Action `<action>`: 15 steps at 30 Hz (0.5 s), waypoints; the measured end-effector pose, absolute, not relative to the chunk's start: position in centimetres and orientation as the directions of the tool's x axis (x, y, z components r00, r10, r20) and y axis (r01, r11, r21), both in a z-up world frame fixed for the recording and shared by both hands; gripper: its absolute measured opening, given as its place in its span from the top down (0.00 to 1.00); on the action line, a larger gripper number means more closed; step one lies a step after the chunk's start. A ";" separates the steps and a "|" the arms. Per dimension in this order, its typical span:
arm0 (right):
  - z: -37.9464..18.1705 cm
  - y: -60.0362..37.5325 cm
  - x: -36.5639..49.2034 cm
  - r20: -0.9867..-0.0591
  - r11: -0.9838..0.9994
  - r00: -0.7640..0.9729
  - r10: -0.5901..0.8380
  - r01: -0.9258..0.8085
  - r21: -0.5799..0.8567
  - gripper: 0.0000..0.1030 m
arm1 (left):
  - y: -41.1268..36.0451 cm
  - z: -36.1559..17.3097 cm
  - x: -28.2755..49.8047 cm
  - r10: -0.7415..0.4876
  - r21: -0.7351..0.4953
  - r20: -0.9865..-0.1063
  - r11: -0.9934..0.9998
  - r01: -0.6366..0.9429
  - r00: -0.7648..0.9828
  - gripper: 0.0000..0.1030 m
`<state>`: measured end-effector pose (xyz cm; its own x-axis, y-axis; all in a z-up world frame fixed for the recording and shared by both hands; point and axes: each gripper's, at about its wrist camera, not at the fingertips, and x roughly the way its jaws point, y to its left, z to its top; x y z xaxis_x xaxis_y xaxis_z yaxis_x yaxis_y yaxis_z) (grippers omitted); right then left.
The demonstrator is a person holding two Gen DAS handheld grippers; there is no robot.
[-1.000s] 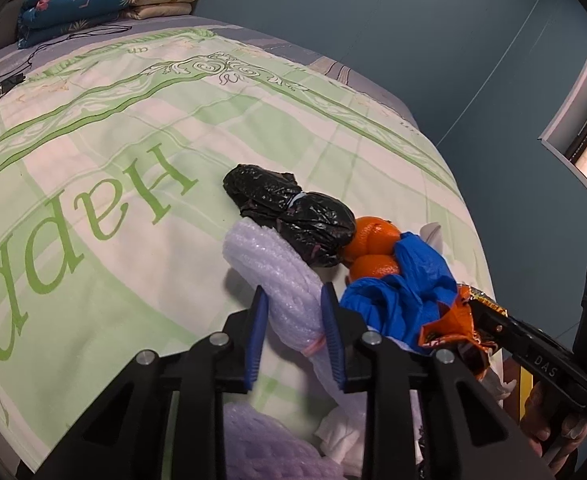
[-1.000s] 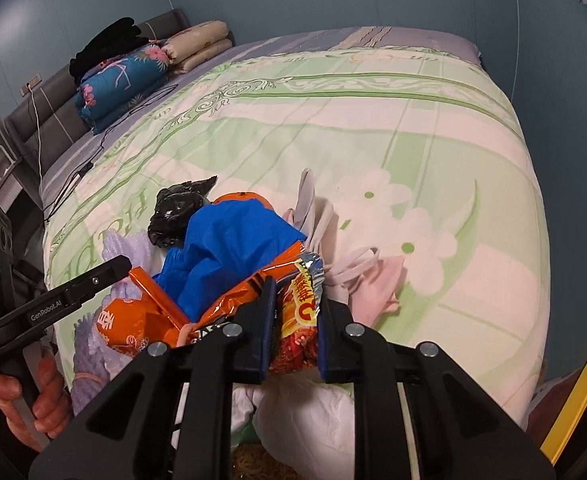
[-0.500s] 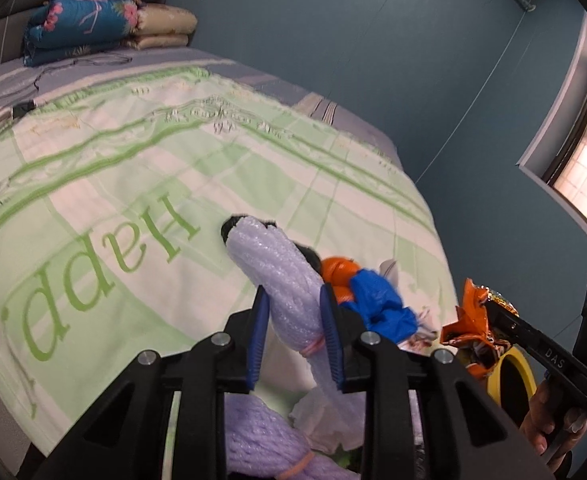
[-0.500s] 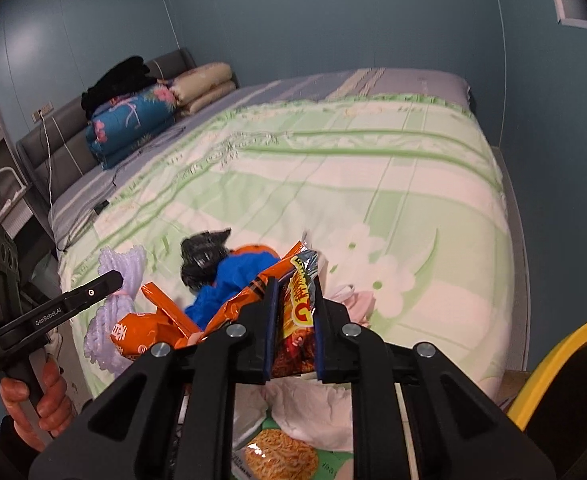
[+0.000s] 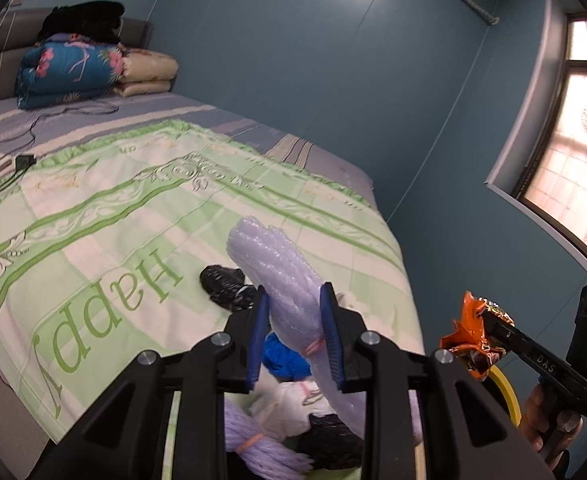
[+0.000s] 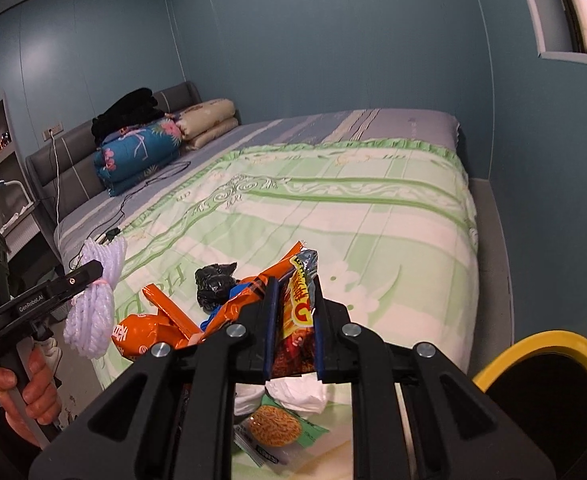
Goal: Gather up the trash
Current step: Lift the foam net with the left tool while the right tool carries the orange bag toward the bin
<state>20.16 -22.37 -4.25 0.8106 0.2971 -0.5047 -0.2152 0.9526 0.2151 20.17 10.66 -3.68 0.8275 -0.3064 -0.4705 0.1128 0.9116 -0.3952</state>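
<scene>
Bubbly lilac foam roll (image 5: 277, 268); crinkly glossy foil snack wrapper (image 6: 297, 312); matt cotton bedspread (image 6: 333, 208)

From my left wrist camera I look along the left gripper (image 5: 295, 332) up the bed (image 5: 105, 216) toward its headboard end, from close over the foot corner. My right wrist camera looks along the right gripper (image 6: 293, 320) the same way, from farther right of that corner. Both views share the bed, the folded blankets (image 5: 69, 72) (image 6: 141, 148), and each other's gripper.
</scene>
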 end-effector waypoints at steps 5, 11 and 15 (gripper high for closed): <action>-3.1 -24.2 18.4 -0.479 0.958 0.833 0.277 -0.199 0.209 0.87 | 9.3 -1.9 19.0 -0.324 -0.392 -0.447 0.909 0.143 0.834 0.76; -2.1 -27.2 16.5 -0.453 0.968 0.862 0.229 -0.150 0.203 0.87 | 6.7 -0.1 17.8 -0.344 -0.353 -0.426 0.915 0.196 0.837 0.76; -1.6 -29.9 14.9 -0.435 0.978 0.885 0.166 -0.092 0.187 0.87 | 4.3 0.9 17.3 -0.371 -0.329 -0.418 0.913 0.242 0.829 0.76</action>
